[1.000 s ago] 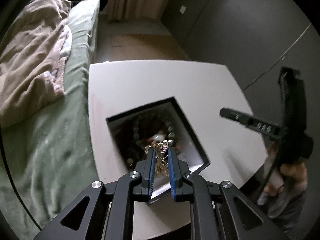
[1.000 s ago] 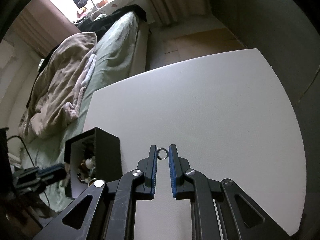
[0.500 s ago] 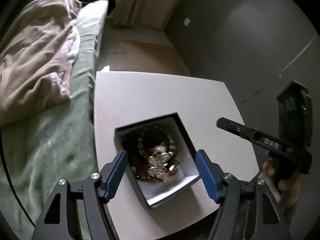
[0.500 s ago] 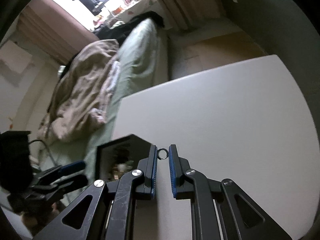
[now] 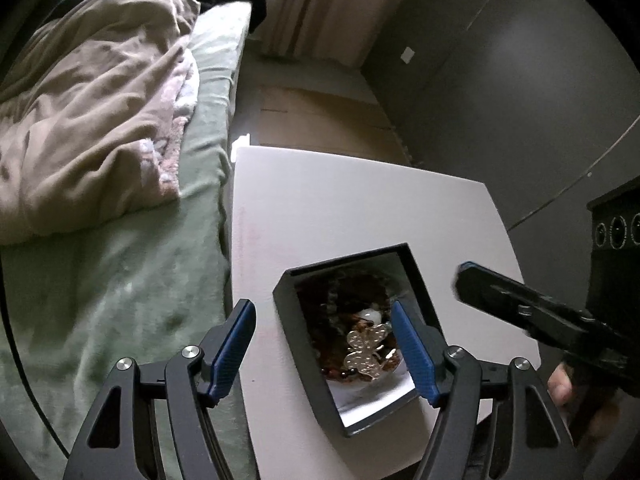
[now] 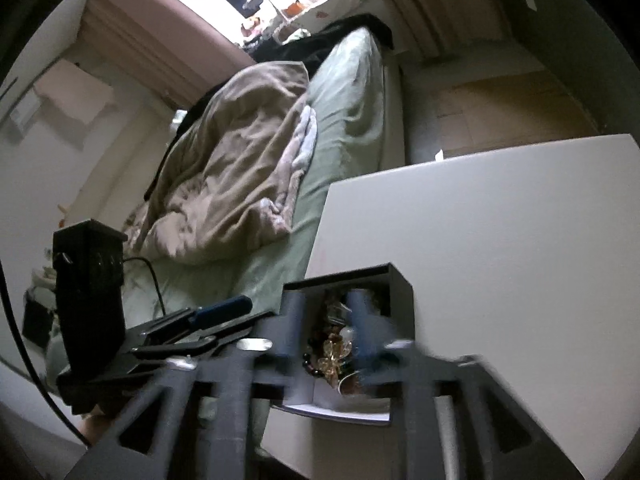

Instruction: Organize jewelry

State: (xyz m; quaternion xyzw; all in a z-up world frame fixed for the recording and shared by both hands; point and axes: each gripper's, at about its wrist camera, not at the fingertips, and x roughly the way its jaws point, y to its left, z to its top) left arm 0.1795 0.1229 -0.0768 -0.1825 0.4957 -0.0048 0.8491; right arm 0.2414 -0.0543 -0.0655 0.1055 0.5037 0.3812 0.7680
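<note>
Box (image 5: 416,276): holding light, tangly, delicate beads and a butterfly brooch (image 5: 366,350); lifting by its wing edge is advised.
Left gripper (image 5: 324,354): standing wide, empty.
Right gripper (image 6: 326,330): opening over box, blurred, nothing between.

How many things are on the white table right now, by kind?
Black jewelry boxes: 1
Gold flower-shaped pieces lying in the box: 1
Tangled heaps of dark beaded jewelry in the box: 1, pieces too tangled to separate
Total: 3

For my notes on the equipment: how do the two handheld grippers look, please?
The left gripper has black angular arms with triangular cut-outs, silver pivot bolts and blue pads on its fingers. A black cable runs behind its boxy black body. The right gripper, blurred, looks the same build.
</note>
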